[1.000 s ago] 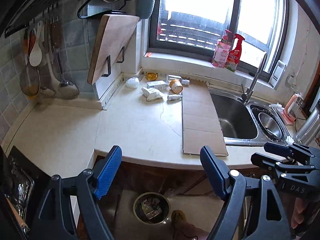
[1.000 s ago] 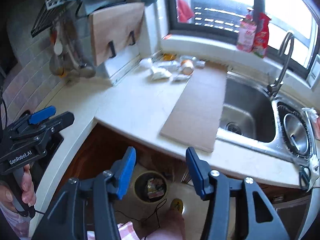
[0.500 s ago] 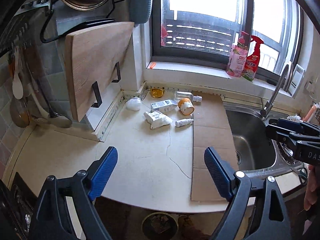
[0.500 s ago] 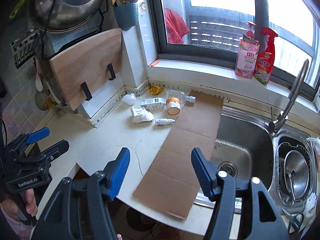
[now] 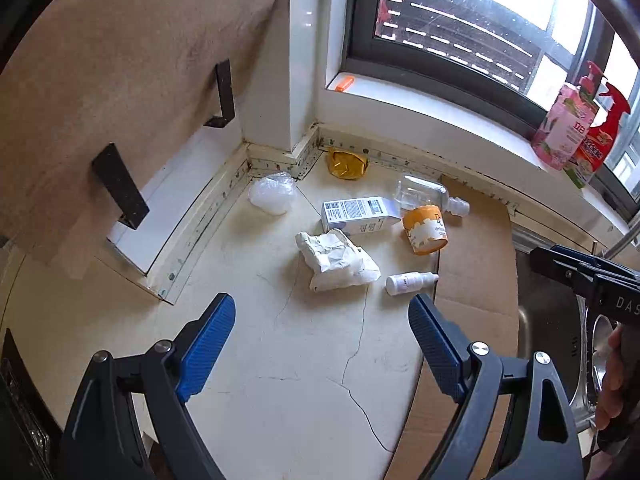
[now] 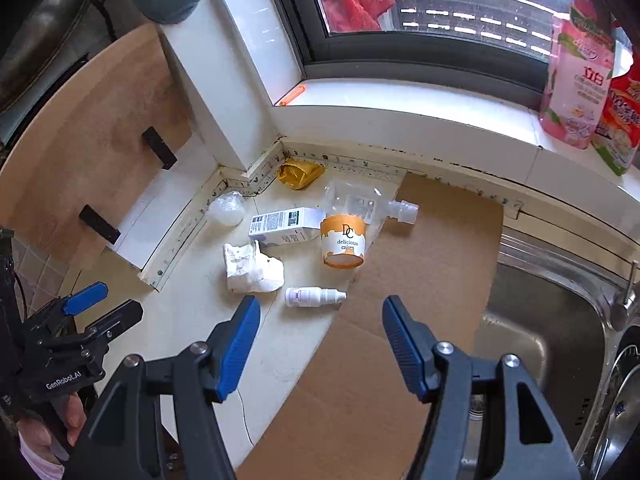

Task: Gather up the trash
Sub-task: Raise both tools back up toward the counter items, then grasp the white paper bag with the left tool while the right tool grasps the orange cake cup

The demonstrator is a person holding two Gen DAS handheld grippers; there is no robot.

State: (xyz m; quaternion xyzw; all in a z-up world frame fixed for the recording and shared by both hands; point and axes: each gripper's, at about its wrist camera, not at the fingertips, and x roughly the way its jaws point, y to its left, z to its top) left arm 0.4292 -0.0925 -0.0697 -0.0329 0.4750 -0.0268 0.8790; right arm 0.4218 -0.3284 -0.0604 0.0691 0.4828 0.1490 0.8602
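Observation:
Trash lies in the counter's back corner: a crumpled white paper (image 5: pixel 338 262) (image 6: pixel 252 268), a small white bottle (image 5: pixel 410 282) (image 6: pixel 314 297), an orange paper cup (image 5: pixel 425 230) (image 6: pixel 343 241) on its side, a white carton (image 5: pixel 358 214) (image 6: pixel 286 225), a clear plastic bottle (image 5: pixel 428 196) (image 6: pixel 362 202), a gold wrapper (image 5: pixel 346 164) (image 6: pixel 299 174) and a clear plastic wad (image 5: pixel 272 198) (image 6: pixel 227 210). My left gripper (image 5: pixel 320 344) is open and empty, just short of the paper. My right gripper (image 6: pixel 320 344) is open and empty, just short of the small bottle.
A flat cardboard sheet (image 5: pixel 476 300) (image 6: pixel 404 304) lies on the counter beside the steel sink (image 6: pixel 540 320). A wooden cutting board (image 5: pixel 120 80) leans at the left. Two detergent bottles (image 6: pixel 580 80) stand on the window sill.
Both grippers have moved up from below the counter edge and forward over the counter toward the trash pile. Both stayed open.

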